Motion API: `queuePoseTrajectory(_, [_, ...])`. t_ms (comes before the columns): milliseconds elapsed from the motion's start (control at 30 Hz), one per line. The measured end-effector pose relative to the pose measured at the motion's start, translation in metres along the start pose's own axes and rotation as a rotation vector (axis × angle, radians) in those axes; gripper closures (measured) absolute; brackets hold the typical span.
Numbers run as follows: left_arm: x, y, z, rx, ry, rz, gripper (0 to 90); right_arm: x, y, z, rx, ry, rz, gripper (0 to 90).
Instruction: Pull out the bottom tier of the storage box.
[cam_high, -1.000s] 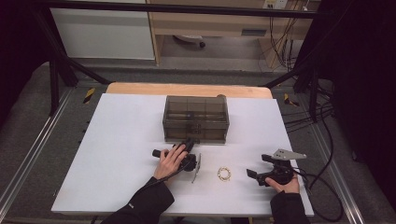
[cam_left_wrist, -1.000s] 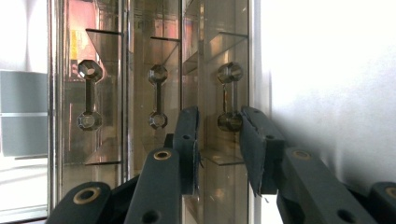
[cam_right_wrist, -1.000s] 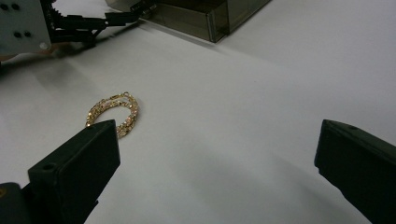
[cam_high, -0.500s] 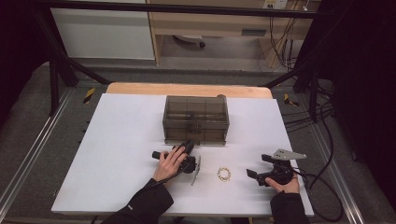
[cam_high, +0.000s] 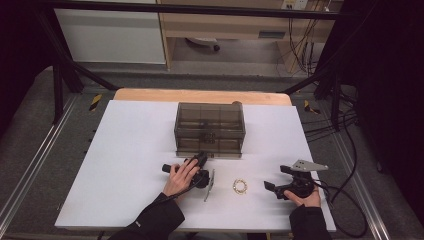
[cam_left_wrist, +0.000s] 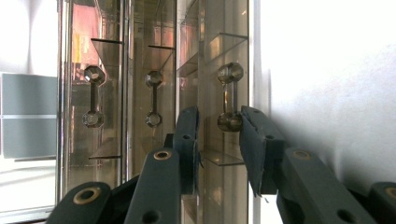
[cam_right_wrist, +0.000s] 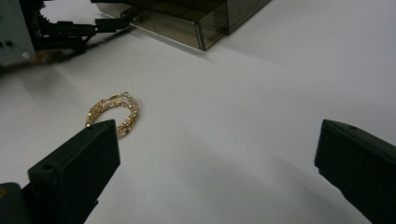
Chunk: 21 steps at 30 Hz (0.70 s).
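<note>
Presently, the left gripper (cam_left_wrist: 218, 140) has its fingers (cam_left_wrist: 187, 140) set either side of the lower knob of a drawer handle (cam_left_wrist: 229, 98) on the box (cam_high: 210, 129). In the left gripper view the right finger's pad lies against the knob, while a narrow gap shows between the knob and the left finger; whether the handle is actually clamped cannot be told. In the high view the left gripper (cam_high: 200, 162) points at the box's near face, with the left hand (cam_high: 181, 176) wrapped over its body.

The right gripper (cam_right_wrist: 215, 158) has its fingers (cam_right_wrist: 79, 163) spread wide, with nothing between them but bare surface (cam_high: 130, 150). The bracelet (cam_right_wrist: 113, 113), a gold chain lying in a loose coil, rests flat just beyond the tip of the left-hand finger in the right gripper view, not touching it. In the high view the bracelet (cam_high: 240, 186) lies between the two grippers, near the surface's near edge and well apart from the box. The right gripper (cam_high: 272, 187) sits towards the near right corner, held by the right hand (cam_high: 302, 197).

The box, smoky and see-through with several drawers, stands at mid-surface towards the far edge.
</note>
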<state>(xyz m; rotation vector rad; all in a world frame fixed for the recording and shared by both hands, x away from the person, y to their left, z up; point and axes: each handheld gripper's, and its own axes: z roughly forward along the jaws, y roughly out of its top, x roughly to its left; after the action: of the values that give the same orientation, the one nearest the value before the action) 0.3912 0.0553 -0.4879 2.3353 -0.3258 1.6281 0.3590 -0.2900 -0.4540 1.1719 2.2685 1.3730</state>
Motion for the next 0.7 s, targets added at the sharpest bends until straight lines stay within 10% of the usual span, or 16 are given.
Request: queuePoseTrajectory(700, [-0.004, 0.002, -0.0088, -0.004, 0.005, -0.006, 68.5, 0.0002, -0.0003, 0.0008, 0.002, -0.002, -0.002, 0.6])
